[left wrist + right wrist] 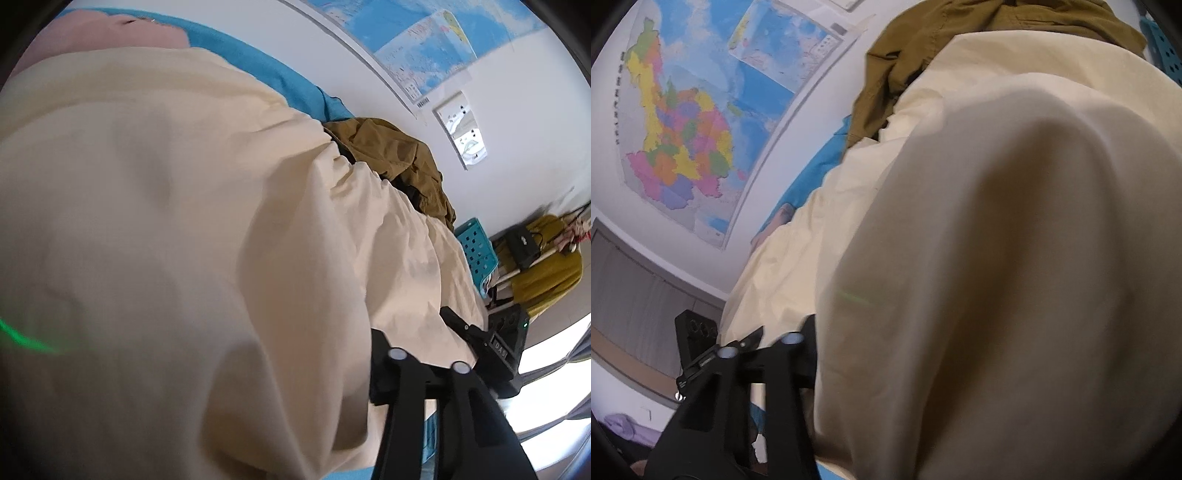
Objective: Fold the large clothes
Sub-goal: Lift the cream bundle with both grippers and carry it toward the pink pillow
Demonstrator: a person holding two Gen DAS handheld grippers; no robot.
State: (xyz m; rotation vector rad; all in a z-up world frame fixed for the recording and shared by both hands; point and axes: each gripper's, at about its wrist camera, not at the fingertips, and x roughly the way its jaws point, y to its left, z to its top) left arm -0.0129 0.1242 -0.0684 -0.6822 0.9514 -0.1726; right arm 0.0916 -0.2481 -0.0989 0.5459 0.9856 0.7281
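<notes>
White walls hung with maps close off the far side of a blue-covered bed [258, 70], and one large cream cotton garment [166, 221] lies spread across that bed, filling most of both views. At its far edge, touching it, sits one crumpled olive-brown jacket [399, 158].

Only the left wrist view shows a pink cloth [110, 33] on the bed beyond the cream garment, a turquoise perforated plastic basket [476, 247] past the garment's edge below the jacket, and, beyond the basket, a mustard-yellow cloth [546, 273] draped over furniture with a small black device on top. Two overlapping maps show there, mostly blue sea.

Only the right wrist view shows the big multicoloured wall map [683, 129], a second smaller sea map beside it, a grey curtain [631, 280] below them, and a lilac cloth [624, 424] low in the corner, well apart from the garment.

Two grippers appear. The left gripper [384, 354] has its black fingers drawn together, and the cream garment bunches over their tips, so it looks pinched there. The right gripper [809, 347] likewise has its fingers close together, tips buried in the garment's edge, the cloth rising in a lifted fold [1015, 258] just beside it. Each view catches the other gripper near the garment's edge.
</notes>
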